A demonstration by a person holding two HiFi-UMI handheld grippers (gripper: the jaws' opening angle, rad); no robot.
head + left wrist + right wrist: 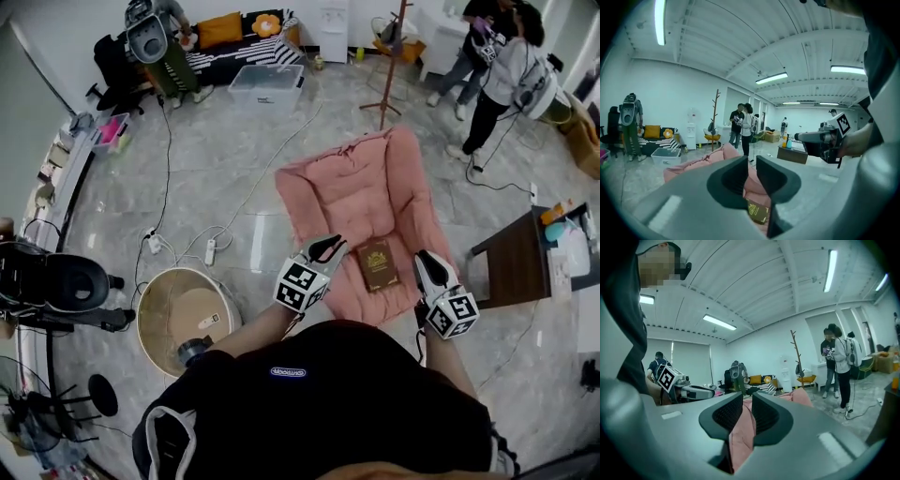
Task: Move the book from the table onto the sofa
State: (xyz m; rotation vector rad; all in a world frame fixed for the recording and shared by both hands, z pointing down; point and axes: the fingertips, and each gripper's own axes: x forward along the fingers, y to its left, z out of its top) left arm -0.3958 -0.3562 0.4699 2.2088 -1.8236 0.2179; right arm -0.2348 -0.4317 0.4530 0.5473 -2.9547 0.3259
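**Head view:** Your black-clad torso fills the bottom of the picture. It hides the near end of the pink sofa [352,178] and most of both your arms. The dark surface [514,267] at right is cut off by the frame edge. The book [378,264], brown with a gold cover design, lies flat on the sofa's seat. The left hand-held gripper [328,247] hangs just left of the book and the right hand-held gripper [427,264] just right of it. Neither touches it. On the floor at left, a round tan basket [142,319] holds a flat tan disc and a small pale item too small to name. A clear lidded bin [267,86] stands far back, and its contents cannot be made out.

**Left gripper view:** The jaws stand a narrow slit apart, with nothing between them. Below them only a corner of the book [757,212] shows on the sofa. The gripper body hides the rest.

**Right gripper view:** The jaws are also narrowly apart and empty, and the sofa [740,437] shows through the gap. The gripper body blocks the book.
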